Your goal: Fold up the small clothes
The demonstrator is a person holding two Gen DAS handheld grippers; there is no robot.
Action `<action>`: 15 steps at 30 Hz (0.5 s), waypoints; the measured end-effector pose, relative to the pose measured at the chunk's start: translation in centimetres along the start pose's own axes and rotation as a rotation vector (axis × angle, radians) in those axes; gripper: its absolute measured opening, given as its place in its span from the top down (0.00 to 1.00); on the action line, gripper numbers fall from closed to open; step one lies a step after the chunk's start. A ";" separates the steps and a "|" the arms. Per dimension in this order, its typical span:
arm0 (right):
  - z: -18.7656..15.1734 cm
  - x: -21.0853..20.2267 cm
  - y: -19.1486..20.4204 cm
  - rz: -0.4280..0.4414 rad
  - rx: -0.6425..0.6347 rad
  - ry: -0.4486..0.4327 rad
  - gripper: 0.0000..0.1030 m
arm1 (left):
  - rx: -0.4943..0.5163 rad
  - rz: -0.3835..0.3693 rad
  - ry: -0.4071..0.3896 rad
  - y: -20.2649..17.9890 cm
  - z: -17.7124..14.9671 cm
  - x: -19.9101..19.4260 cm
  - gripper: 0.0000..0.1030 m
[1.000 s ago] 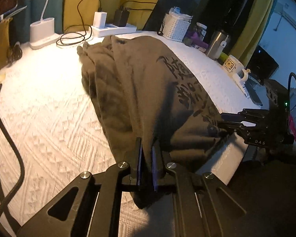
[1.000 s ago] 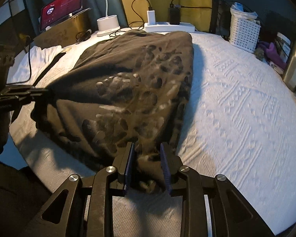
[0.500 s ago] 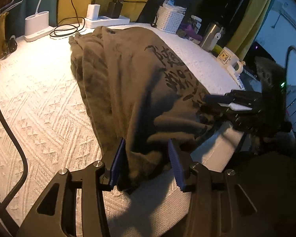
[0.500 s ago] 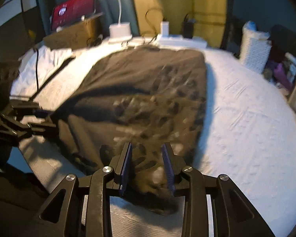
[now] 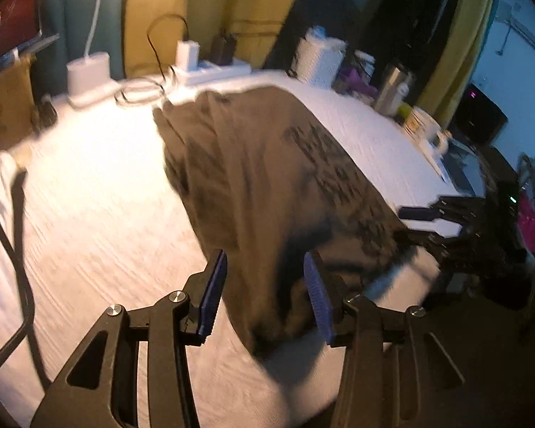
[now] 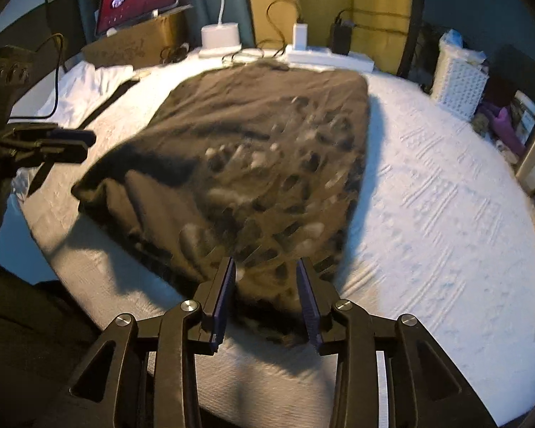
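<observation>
A brown shirt with dark print (image 5: 267, 164) lies folded lengthwise on the white quilted table cover (image 5: 89, 214); it also shows in the right wrist view (image 6: 253, 164). My left gripper (image 5: 265, 296) is open, its jaws apart over the shirt's near left corner, holding nothing. My right gripper (image 6: 265, 297) is open over the shirt's near right corner, holding nothing. Each gripper shows in the other's view, the right one (image 5: 442, 214) and the left one (image 6: 53, 144), both at the table's near edge.
At the back stand a white lamp base (image 6: 220, 35), a power strip with chargers (image 6: 326, 55), a white basket (image 6: 458, 82), a steel tumbler (image 5: 392, 89), a mug (image 5: 424, 130) and a tablet on a cardboard box (image 6: 135, 3). A white cloth (image 6: 85, 89) lies back left.
Both grippers have opened and let go of the shirt's near edge, which now lies on the table. Both have pulled back slightly.
</observation>
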State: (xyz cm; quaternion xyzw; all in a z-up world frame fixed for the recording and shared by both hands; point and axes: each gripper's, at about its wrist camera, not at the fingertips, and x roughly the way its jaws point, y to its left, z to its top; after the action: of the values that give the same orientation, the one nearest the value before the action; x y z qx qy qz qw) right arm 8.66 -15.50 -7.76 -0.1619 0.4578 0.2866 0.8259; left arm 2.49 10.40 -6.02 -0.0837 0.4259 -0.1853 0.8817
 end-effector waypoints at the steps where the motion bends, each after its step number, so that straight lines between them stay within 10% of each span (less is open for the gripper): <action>1: 0.4 -0.3 -0.4 -0.004 0.003 -0.014 0.60 | 0.003 0.016 -0.010 0.3 0.7 0.3 0.57; 15: 4.7 2.1 -4.6 -0.005 0.062 -0.064 0.57 | 0.142 0.144 0.036 -0.7 8.5 9.3 0.57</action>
State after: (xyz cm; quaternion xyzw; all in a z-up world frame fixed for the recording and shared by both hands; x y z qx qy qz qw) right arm 15.48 -15.90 -7.01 -0.1281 0.4394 0.2749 0.8455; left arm 14.20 6.02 -7.21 0.0134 0.4323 -0.1525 0.8886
